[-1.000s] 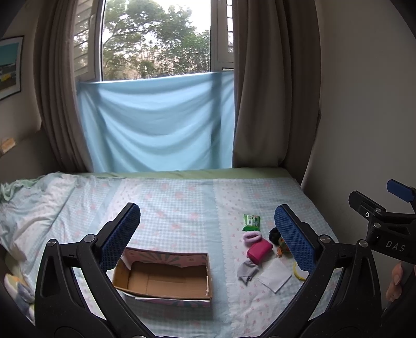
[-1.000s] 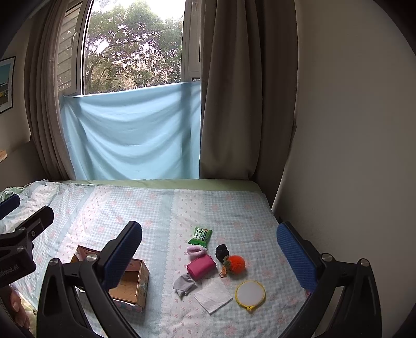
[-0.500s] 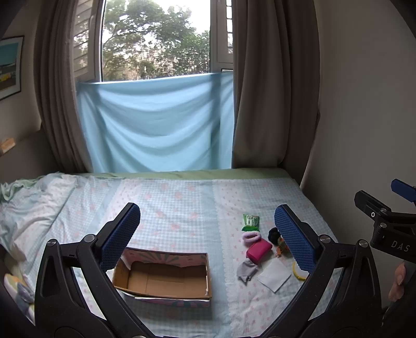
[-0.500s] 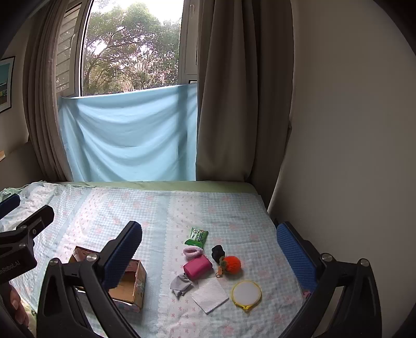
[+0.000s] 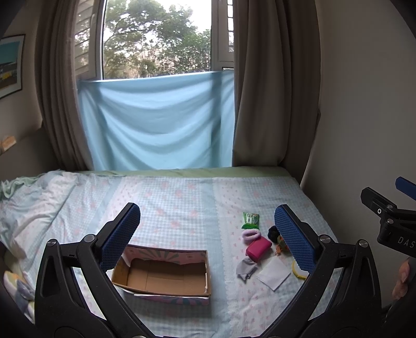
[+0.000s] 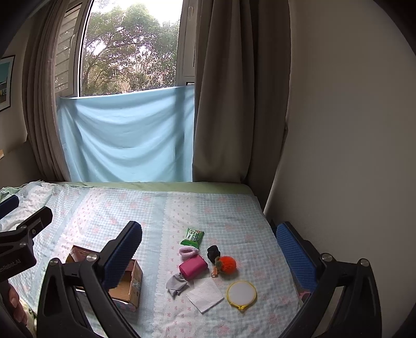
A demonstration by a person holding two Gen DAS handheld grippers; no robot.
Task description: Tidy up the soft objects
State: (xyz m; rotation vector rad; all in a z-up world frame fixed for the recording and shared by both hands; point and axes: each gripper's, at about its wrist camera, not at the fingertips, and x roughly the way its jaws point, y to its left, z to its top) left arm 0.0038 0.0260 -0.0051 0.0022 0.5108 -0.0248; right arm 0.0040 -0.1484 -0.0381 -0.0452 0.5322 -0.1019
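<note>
Though open-topped, cardboard box [image 5: 166, 275] long axis left-right.

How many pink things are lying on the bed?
2: a pale pink fluffy scrunchie beside the green packet, and a bright pink fabric pouch just in front of it. More may hide behind the tongs.

light source: daylight is coming in through the window [image 5: 156, 41] at 12 o'clock, nothing else seems to be lighting the room
glare: sky is blowing out white up top [image 6: 145, 5], trees going hazy
brightness: room is staying pretty dim, bedspread [image 6: 208, 208] getting soft even light
shadows: faint ones only, nothing hard
distortion: fisheye is bending the curtains [image 5: 273, 91] and walls, corners are going black
focus: everything is looking reasonably sharp, slight softness toward the rim
</note>
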